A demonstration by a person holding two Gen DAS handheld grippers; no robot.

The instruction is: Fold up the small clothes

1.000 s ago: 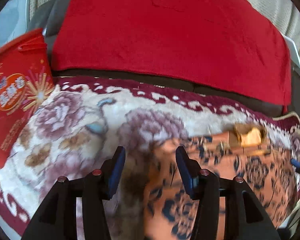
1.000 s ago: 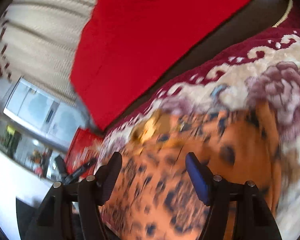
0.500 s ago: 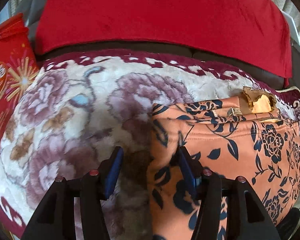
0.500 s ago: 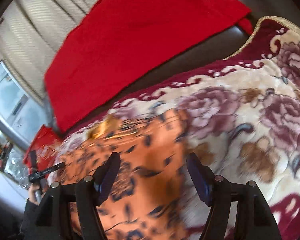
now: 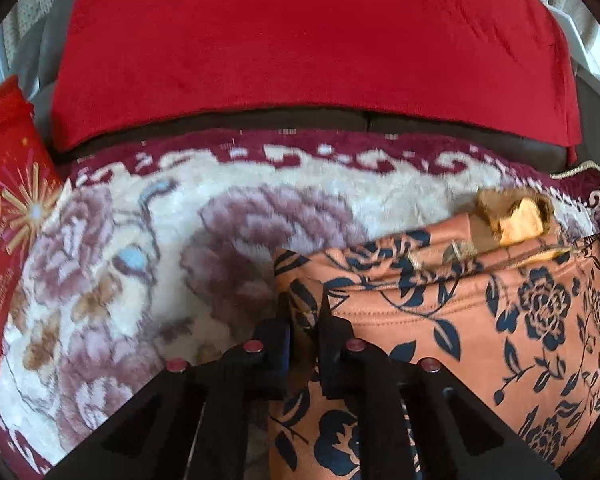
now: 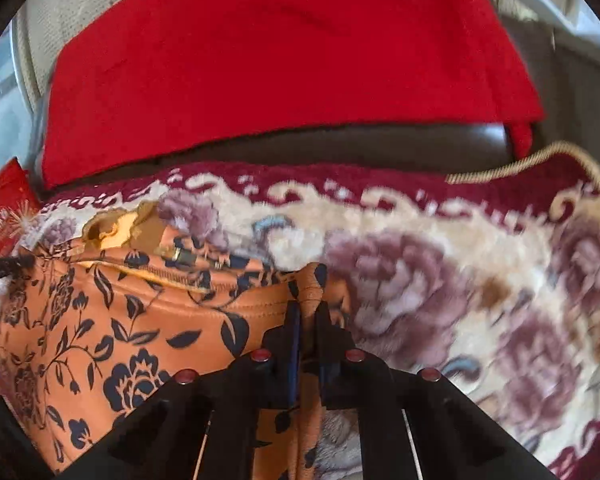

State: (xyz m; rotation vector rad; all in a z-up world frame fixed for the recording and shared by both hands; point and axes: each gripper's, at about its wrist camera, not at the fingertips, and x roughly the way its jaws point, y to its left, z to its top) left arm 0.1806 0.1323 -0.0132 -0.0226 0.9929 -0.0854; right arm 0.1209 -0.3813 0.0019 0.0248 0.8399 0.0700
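Observation:
An orange garment with a dark blue flower print (image 5: 480,320) lies on a cream and maroon flowered blanket (image 5: 148,264). It has a yellow-brown lining or tag at its far edge (image 5: 516,220). My left gripper (image 5: 304,320) is shut on the garment's left edge. In the right wrist view the same garment (image 6: 140,320) lies to the left, and my right gripper (image 6: 306,320) is shut on its right edge. Both pinched edges stand up a little between the jaws.
A red cloth (image 5: 300,40) drapes over the dark sofa back (image 5: 340,116) behind the blanket. A red printed bag (image 5: 8,208) stands at the left. The blanket (image 6: 480,300) stretches out to the right of the garment.
Both grippers were open above the garment. Each has come down onto an opposite edge of it and shut on the cloth.

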